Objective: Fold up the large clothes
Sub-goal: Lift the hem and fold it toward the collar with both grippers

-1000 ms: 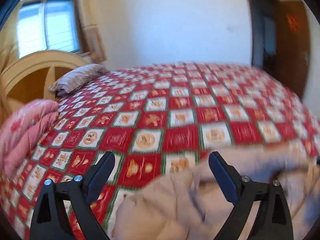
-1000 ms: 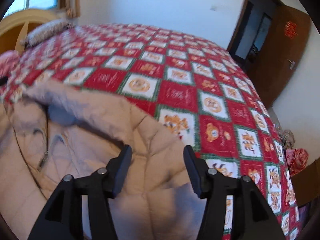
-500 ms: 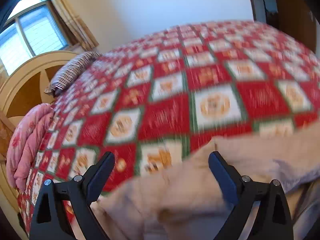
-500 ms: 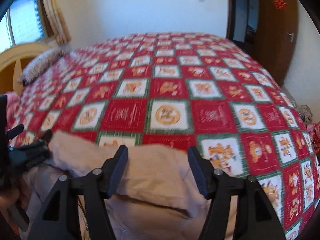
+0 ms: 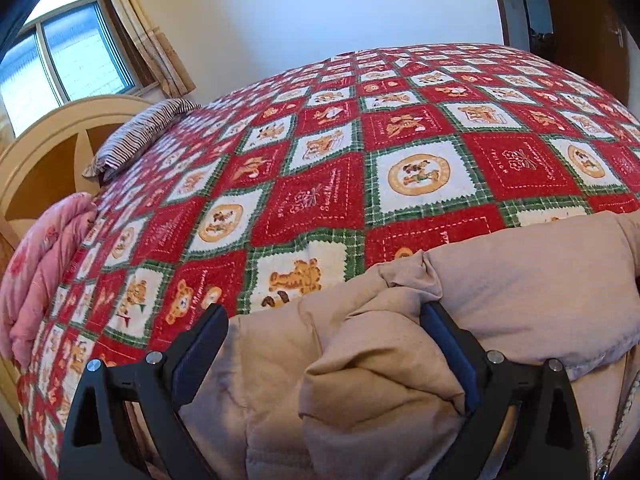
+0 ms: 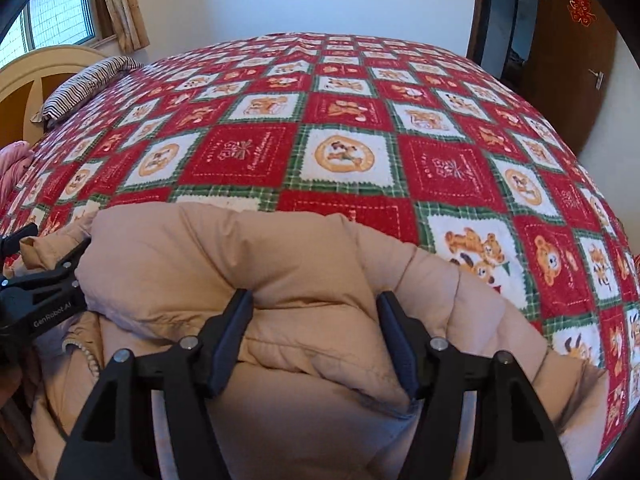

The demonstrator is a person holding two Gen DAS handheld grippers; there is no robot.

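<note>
Beige quilted puffer jacket (image 5: 500,292) lies bunched at the near edge of a bed, on a red, white and green checked bedspread with bear prints (image 5: 416,168), filling the lower part of both wrist views. Left gripper (image 5: 324,320) has jaws spread wide, a fold of the jacket bulging up between them; its right finger (image 5: 448,344) touches the padded fabric, its left finger (image 5: 200,348) stands just beside the jacket's edge, not pressing, so nothing is clamped. Right gripper (image 6: 314,304) has jaws parted and has just been opening; a thick roll of the jacket sits between the two fingers, fabric brushing both inner faces, released rather than pinched as far as the view shows. In the right wrist view the left gripper (image 6: 44,280) shows at the left edge, against the jacket's rolled hem. Past the jaws the bedspread runs to a white wall. Far left of the jaws: striped pillow (image 5: 140,136), cream curved wooden headboard (image 5: 52,132), folded pink quilt (image 5: 36,272), window with beige curtain (image 5: 152,44). Far right: dark brown wooden door (image 6: 560,40), open.
</note>
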